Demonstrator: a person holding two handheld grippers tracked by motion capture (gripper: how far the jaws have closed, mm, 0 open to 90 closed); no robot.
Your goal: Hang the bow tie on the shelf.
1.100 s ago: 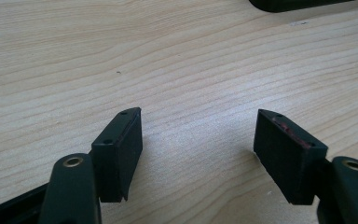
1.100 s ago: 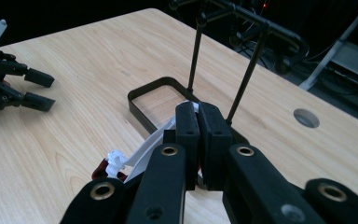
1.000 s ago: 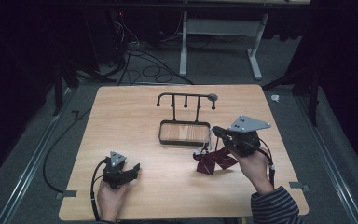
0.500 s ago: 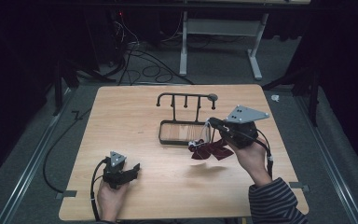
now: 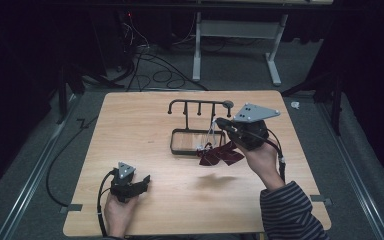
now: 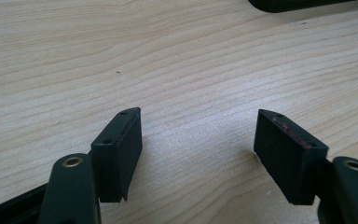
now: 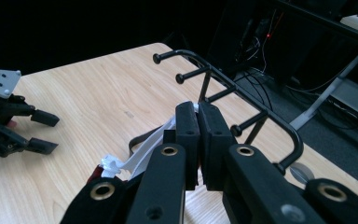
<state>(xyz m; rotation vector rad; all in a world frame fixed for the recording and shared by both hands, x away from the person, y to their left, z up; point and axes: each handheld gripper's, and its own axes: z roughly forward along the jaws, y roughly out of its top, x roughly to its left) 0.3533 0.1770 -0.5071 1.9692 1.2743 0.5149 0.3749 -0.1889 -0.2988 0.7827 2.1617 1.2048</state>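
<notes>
The right gripper point(image 5: 219, 125) has its fingers pressed together on the white strings point(image 5: 211, 136) of a dark red cloth item point(image 5: 220, 156), which hangs limp and folded just in front of the black metal rack point(image 5: 198, 107), a thin frame of round bars with knobbed pegs over a rectangular base. Compared with a second earlier, this gripper is higher and closer to the rack, and the cloth item no longer lies on the smooth, pale wooden table point(image 5: 145, 125). The left gripper point(image 5: 142, 181) rests on the table well away from the rack, unmoved, with its flat black fingers point(image 6: 121, 154) spread apart and nothing between them.
</notes>
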